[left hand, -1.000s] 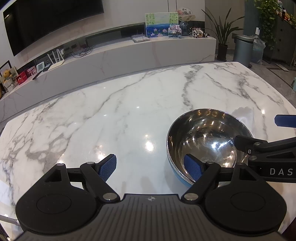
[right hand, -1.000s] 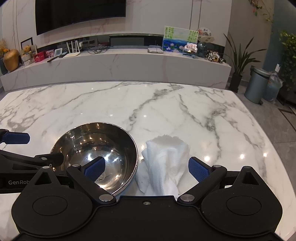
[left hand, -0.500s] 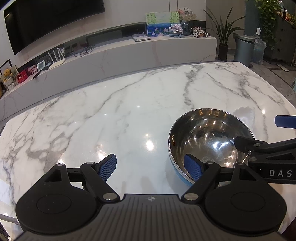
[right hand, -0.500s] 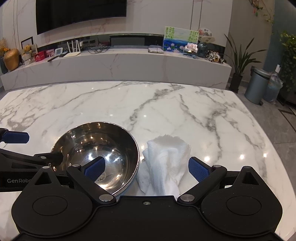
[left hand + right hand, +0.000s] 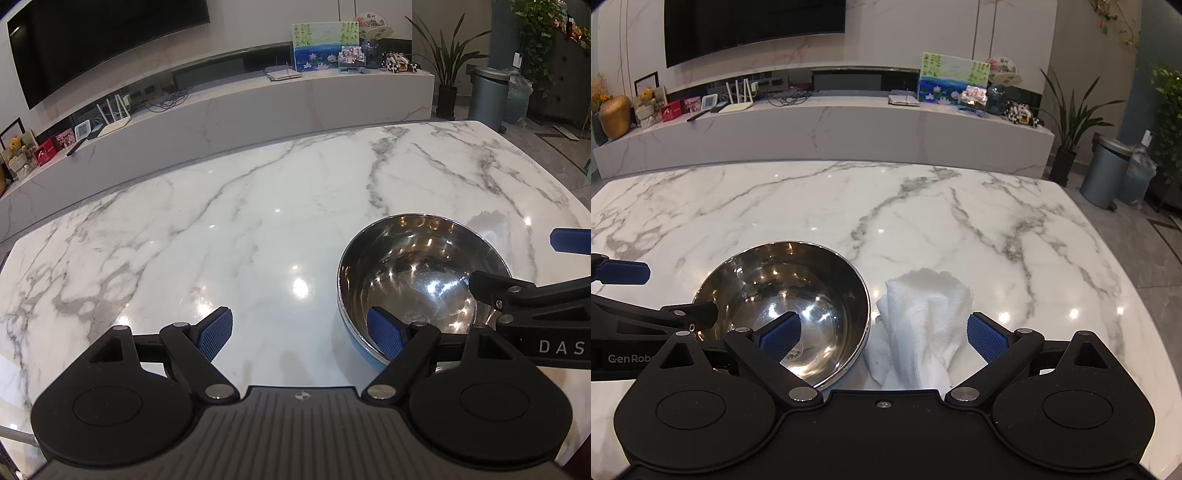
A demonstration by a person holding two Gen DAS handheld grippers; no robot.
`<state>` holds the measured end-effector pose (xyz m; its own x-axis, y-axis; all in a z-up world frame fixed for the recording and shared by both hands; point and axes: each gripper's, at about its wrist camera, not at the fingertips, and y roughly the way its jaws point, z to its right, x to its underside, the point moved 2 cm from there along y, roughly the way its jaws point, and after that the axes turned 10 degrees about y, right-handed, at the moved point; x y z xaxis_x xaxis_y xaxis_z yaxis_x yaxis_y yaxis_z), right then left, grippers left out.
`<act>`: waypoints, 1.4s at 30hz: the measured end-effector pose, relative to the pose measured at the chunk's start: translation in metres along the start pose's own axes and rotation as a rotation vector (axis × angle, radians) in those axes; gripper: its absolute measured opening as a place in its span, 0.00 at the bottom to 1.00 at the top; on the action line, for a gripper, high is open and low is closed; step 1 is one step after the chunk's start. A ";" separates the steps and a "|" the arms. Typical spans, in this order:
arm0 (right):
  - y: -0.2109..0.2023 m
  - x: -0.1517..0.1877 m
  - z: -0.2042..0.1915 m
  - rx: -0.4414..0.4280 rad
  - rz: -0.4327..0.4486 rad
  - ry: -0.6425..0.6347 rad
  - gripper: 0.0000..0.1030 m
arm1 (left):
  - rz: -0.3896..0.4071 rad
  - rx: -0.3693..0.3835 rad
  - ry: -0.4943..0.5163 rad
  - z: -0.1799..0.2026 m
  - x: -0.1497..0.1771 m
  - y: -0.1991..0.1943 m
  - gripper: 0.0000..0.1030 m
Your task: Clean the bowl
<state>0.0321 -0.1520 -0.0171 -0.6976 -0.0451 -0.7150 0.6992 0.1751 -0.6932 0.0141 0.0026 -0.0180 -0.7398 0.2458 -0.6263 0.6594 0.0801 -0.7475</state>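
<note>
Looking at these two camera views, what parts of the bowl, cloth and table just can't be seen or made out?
- Left wrist view: the white cloth does not show; the steel bowl has its near rim hidden behind the left gripper.
- Right wrist view: the white cloth has its near end hidden behind the right gripper.
- Both views: dirt in the bowl is lost among reflections.
</note>
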 end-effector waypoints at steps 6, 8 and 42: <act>0.001 0.000 0.001 -0.003 -0.004 -0.001 0.94 | -0.002 -0.004 0.001 0.001 0.000 0.000 0.77; 0.000 0.000 0.001 -0.003 -0.003 -0.001 0.94 | -0.003 -0.006 -0.002 0.001 0.000 0.000 0.77; -0.012 -0.022 0.061 0.102 0.155 0.159 0.88 | 0.007 0.021 -0.024 -0.002 -0.013 0.006 0.77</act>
<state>0.0491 -0.2135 0.0016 -0.5908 0.1318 -0.7960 0.8064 0.0675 -0.5875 0.0282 0.0023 -0.0143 -0.7384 0.2229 -0.6364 0.6618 0.0584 -0.7474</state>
